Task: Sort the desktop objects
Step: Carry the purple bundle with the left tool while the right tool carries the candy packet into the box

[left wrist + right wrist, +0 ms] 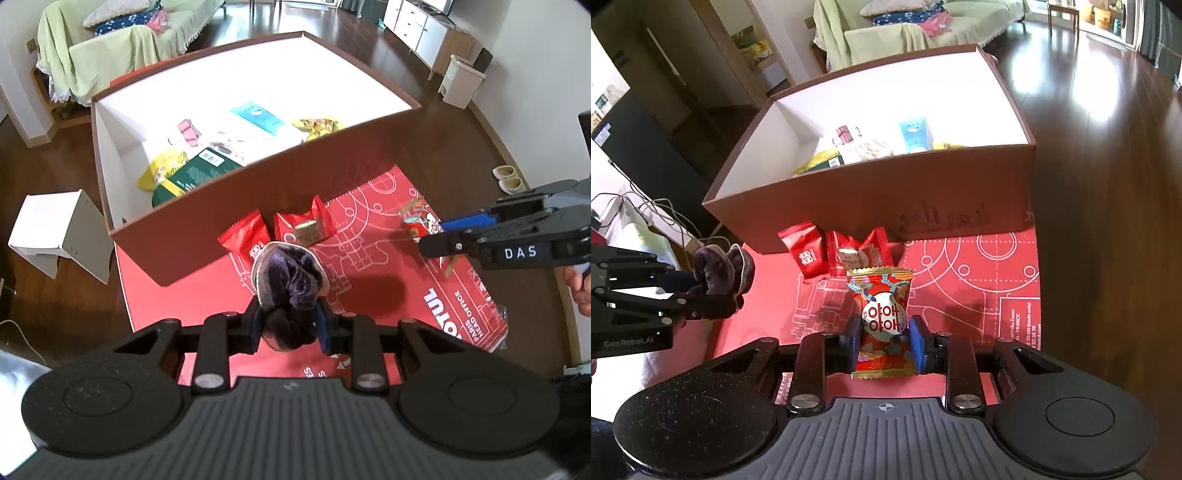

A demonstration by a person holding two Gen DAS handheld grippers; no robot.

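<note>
A dark purple velvet scrunchie is clamped between the left gripper pads, held above the red mat. The right gripper is clamped on a red snack packet (gold crimped edges). Two red sachets lie against the near wall of the brown box, which holds mixed items.

Both cameras sit just behind their own gripper's fingers, looking forward and down over a red mat toward a brown box close ahead. The left view faces the box's near left corner; the right view faces its near wall squarely. Both share the box, mat and sofa beyond.
</note>
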